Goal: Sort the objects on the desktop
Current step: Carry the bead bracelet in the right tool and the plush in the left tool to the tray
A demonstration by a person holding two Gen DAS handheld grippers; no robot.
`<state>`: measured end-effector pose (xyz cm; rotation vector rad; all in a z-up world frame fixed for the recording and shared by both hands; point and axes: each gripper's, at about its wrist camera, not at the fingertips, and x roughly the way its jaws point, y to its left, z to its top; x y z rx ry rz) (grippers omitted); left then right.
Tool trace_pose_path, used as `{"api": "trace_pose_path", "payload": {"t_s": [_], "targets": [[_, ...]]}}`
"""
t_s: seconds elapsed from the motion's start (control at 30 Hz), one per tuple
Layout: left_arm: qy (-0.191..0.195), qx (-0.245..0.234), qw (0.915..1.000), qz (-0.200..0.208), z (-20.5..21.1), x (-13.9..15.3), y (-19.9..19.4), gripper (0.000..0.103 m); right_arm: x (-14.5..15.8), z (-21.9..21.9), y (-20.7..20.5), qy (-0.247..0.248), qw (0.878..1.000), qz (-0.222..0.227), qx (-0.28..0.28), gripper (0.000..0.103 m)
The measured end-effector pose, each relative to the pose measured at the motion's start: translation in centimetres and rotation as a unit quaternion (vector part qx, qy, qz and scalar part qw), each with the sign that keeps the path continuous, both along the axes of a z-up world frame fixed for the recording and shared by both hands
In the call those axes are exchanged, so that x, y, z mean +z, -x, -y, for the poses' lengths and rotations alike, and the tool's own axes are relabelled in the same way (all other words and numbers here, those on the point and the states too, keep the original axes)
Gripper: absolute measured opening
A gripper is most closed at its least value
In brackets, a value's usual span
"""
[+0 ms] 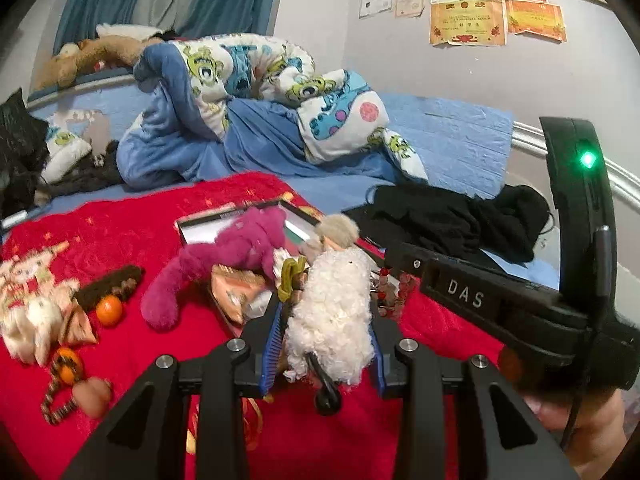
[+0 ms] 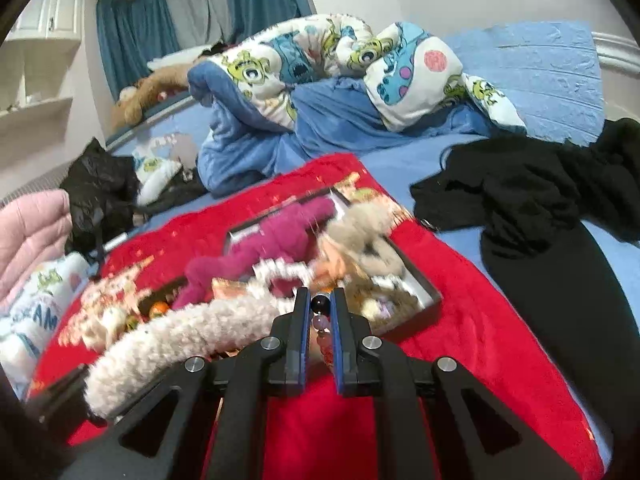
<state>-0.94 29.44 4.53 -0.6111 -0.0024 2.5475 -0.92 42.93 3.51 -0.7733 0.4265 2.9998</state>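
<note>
My left gripper [image 1: 326, 316] is shut on a fluffy white plush toy [image 1: 334, 312], held above the red cloth [image 1: 132, 216]. My right gripper [image 2: 320, 300] is shut on a string of beads [image 2: 321, 322], black, lilac and pink, just in front of an open flat box [image 2: 424, 288]. In the box lie a magenta plush toy [image 2: 260, 248], a beige plush toy [image 2: 368, 220] and snack packets. The white plush toy crosses the right wrist view at lower left [image 2: 180, 340]. The right gripper body [image 1: 500, 296] shows in the left wrist view, beside red beads [image 1: 394, 284].
On the red cloth at left lie two small oranges [image 1: 109, 310], a brown furry piece [image 1: 110, 284], a bead bracelet [image 1: 60, 404] and white plush bits [image 1: 32, 320]. Black clothes [image 1: 452, 220] and a cartoon quilt [image 1: 256, 76] lie on the blue bed behind.
</note>
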Motion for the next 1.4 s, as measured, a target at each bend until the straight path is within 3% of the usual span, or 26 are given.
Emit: {"api": "trace_pose_path", "payload": {"t_s": [0.37,0.67,0.77,0.93,1.03,1.13,1.23,1.4], "targets": [[-0.018,0.029,0.9994,0.008,0.8,0.9,6.1,0.037,2.5,1.2,5.2,0.017,0.999,-0.037,0.024,0.01],[-0.044,0.037,0.9982,0.019,-0.4,1.4,13.5,0.037,3.9,1.0,11.2,0.009,0.998,-0.052,0.038,0.01],[-0.021,0.033,0.9989,0.024,-1.0,0.4,15.6,0.037,3.6,0.9,13.7,0.003,0.999,-0.035,0.033,0.01],[-0.015,0.028,0.9985,0.045,-1.2,-1.5,18.3,0.037,2.1,0.1,16.7,0.009,1.0,-0.02,0.02,0.01],[0.007,0.019,0.9987,0.048,-1.7,-2.8,18.9,0.037,0.4,-0.4,18.3,0.015,1.0,0.011,0.013,0.011],[0.005,0.019,0.9981,0.059,-1.8,-3.7,19.3,0.037,-1.0,-0.6,19.1,0.035,0.999,0.034,0.019,0.011],[0.015,0.018,0.9979,0.06,-2.1,-4.2,19.0,0.037,-1.9,-0.2,19.3,0.025,0.998,0.052,0.02,0.011],[0.018,0.015,0.998,0.059,-2.5,-4.6,18.8,0.037,-1.9,-0.3,18.9,0.026,0.998,0.055,0.017,0.011]]}}
